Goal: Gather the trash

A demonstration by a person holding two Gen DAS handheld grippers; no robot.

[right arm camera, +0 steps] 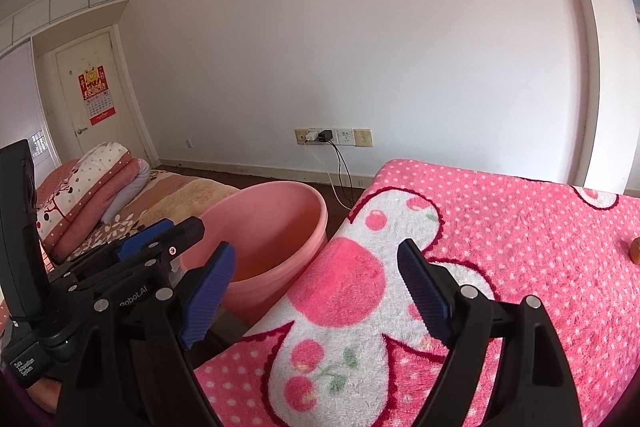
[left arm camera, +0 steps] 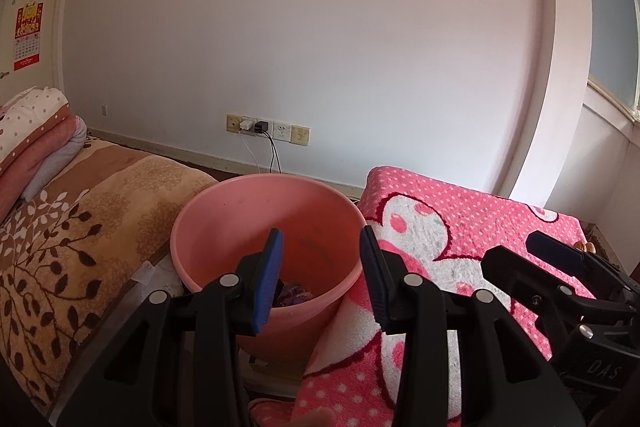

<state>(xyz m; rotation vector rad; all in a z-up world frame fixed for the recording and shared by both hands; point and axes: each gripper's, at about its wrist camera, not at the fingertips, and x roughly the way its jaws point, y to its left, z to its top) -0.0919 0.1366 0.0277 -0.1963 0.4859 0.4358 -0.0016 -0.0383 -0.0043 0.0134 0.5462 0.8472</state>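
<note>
Left wrist view: left claw point(left arm camera: 322, 259) is hanging over the pink bin point(left arm camera: 256, 223), jaws apart, nothing between them. Dark and purple trash point(left arm camera: 294, 295) is lying at the bin bottom. Bin is standing between the bed point(left arm camera: 80, 227) and the table, which a pink blanket point(left arm camera: 460, 219) is covering. Right claw point(left arm camera: 556, 247) is showing at right, over the blanket. Right wrist view: right claw point(right arm camera: 316, 269) is also gaping, empty, hovering above the blanket point(right arm camera: 500, 227) beside the bin point(right arm camera: 276, 227). A small brownish item point(right arm camera: 635, 250) is sitting at the far right edge; identity unclear. Judgement: a drop looks finished; next move calls for finding the next piece, possibly that item, and bringing the spread right claw around it.
</note>
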